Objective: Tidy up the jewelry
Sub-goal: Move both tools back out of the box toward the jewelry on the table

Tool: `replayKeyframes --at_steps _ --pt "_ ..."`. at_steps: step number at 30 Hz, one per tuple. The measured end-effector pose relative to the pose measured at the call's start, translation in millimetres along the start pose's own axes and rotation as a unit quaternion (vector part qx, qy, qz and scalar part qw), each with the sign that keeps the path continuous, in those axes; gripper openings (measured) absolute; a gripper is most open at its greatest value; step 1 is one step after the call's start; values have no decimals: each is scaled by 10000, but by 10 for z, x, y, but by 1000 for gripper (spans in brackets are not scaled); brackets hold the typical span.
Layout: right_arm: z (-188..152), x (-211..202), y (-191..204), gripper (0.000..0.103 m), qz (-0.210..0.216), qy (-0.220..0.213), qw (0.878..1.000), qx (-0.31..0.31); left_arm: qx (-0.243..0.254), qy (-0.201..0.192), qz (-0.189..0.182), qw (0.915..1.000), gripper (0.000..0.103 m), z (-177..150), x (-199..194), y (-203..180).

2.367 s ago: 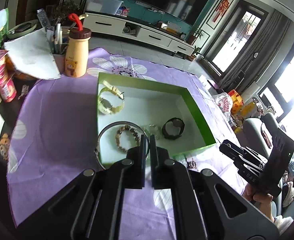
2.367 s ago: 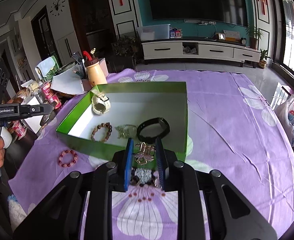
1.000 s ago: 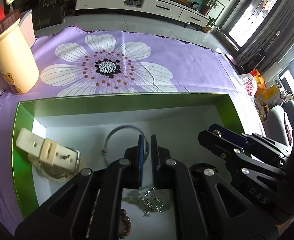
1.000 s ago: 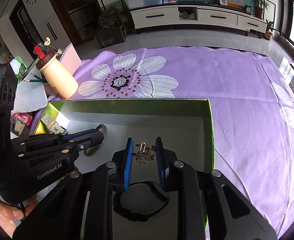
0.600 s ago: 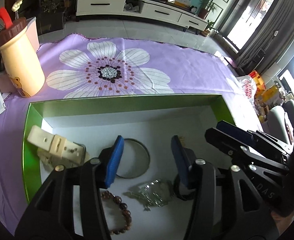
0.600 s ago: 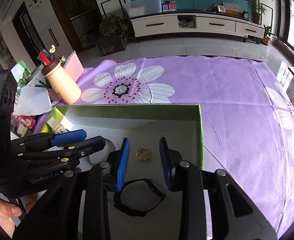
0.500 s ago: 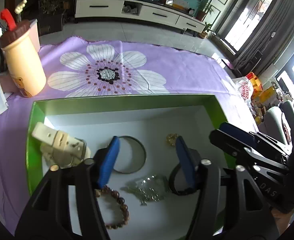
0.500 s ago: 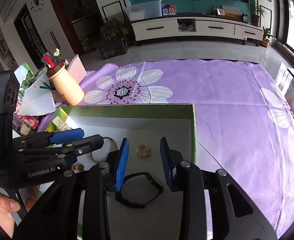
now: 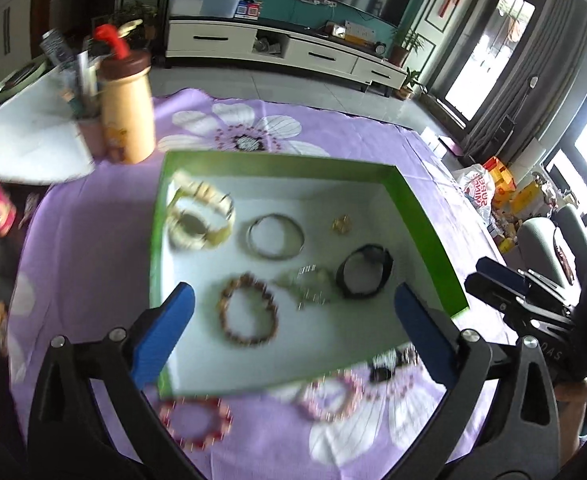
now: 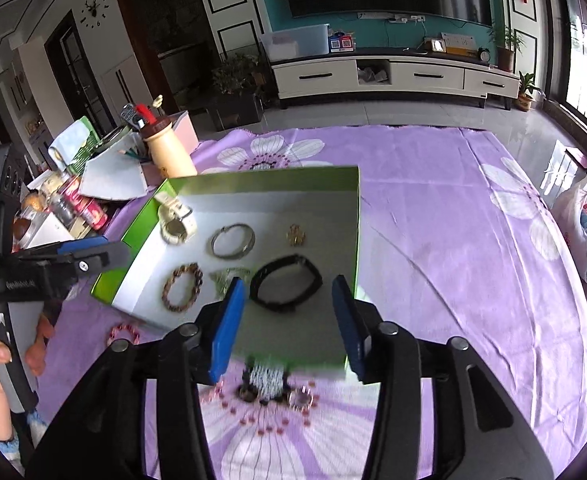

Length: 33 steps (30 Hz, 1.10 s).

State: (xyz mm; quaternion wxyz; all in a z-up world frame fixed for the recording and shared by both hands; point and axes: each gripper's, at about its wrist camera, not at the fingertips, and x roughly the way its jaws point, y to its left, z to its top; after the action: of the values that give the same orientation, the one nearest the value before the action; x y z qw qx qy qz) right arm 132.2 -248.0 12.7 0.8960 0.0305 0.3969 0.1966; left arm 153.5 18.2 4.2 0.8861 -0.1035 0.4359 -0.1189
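Observation:
A green box (image 9: 421, 216) (image 10: 349, 184) with a white floor holds a cream watch (image 9: 199, 216), a silver bangle (image 9: 275, 236) (image 10: 232, 241), a gold brooch (image 9: 342, 225) (image 10: 296, 235), a black band (image 9: 364, 271) (image 10: 285, 282), a brown bead bracelet (image 9: 247, 314) (image 10: 182, 287) and a silver chain (image 9: 307, 284). My left gripper (image 9: 291, 332) is wide open and empty above the box's near edge. My right gripper (image 10: 287, 322) is open and empty over the box's near right part. A red bead bracelet (image 9: 195, 420) and a pink one (image 9: 331, 394) lie on the cloth in front.
The table has a purple flowered cloth (image 10: 453, 240). A yellow bottle (image 9: 127, 112) (image 10: 169, 152), paper and cans stand at the left. A small ring (image 10: 301, 398) lies on the cloth near the right gripper.
Both grippers opened, leaving the bangle and the brooch in the box, then pulled back and up toward the near edge.

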Motion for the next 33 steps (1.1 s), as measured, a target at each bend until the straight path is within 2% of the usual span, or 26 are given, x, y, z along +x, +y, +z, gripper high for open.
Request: replayKeyframes --at_steps 1,2,7,13,16,18,19,20,21,23,26,30,33 --pt "-56 -32 10 59 32 2 10000 -1 -57 2 0 10000 101 -48 -38 34" --pt "-141 -75 28 60 43 8 10000 -20 -156 12 -11 9999 101 -121 -94 89" --pt "-445 -189 111 61 63 129 9999 -96 -514 -36 62 9987 101 -439 -306 301" --pt "-742 -282 185 61 112 193 9997 -84 -948 -587 11 9938 101 -736 -631 473" --pt "-845 -321 189 61 40 184 9998 -98 -891 -785 -112 9929 101 -879 -697 480" --pt "-915 -326 173 61 -33 230 9997 -90 -606 -863 -206 9942 101 -986 -716 437" --pt "-952 -324 164 61 -75 258 9996 -86 -407 -684 -388 9961 101 -1036 -688 407" --pt "-990 -317 153 61 -71 298 9995 -65 -294 -374 -422 9980 101 -1065 -636 382" --pt "-1022 -317 134 61 -60 326 9994 -46 -186 -48 -365 9991 101 -1091 -580 360" --pt "-1079 -296 118 61 -106 358 9993 -35 -36 184 -223 9996 101 -1136 -530 341" --pt "-1156 -253 109 61 -200 368 9991 -22 114 207 -36 9997 101 -1226 -486 326" --pt "-1210 -161 117 61 -334 390 9986 -87 27 18 168 9999 101 -1313 -431 336" --pt "-1213 -98 115 61 -383 410 9983 -153 110 36 377 9992 101 -1352 -343 344"
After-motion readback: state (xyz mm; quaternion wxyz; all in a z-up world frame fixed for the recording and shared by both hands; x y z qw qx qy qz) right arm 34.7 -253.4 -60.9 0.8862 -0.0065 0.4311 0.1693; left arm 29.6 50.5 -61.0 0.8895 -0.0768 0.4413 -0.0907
